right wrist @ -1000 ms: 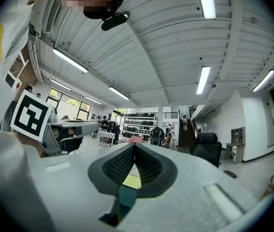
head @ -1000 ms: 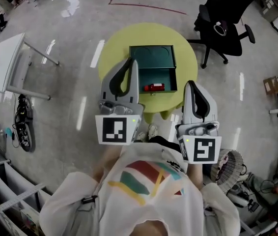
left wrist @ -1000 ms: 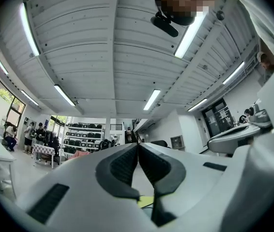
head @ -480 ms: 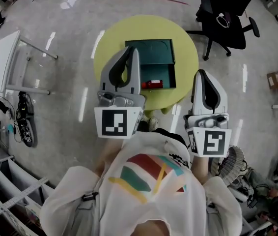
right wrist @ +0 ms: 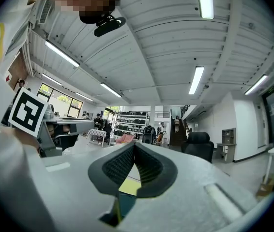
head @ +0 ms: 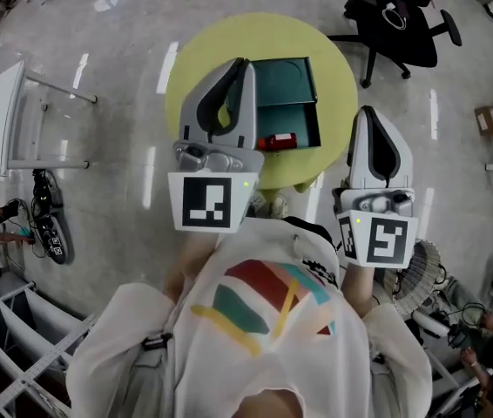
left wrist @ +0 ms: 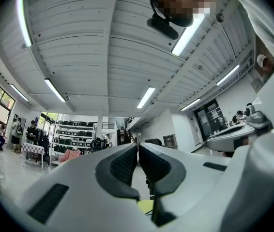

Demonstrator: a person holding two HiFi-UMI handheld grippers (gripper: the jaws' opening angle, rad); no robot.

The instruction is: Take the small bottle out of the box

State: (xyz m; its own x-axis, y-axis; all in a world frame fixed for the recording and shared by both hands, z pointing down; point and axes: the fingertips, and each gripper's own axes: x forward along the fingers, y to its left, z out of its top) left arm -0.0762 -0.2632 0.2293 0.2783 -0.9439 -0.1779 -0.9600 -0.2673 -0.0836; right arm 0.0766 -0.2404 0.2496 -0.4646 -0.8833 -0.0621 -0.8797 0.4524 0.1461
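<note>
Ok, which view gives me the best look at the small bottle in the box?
The head view: the small bottle shows as a red shape lying inside the open green box on the yellow table. Both gripper views point out across the room and show none of it.
</note>
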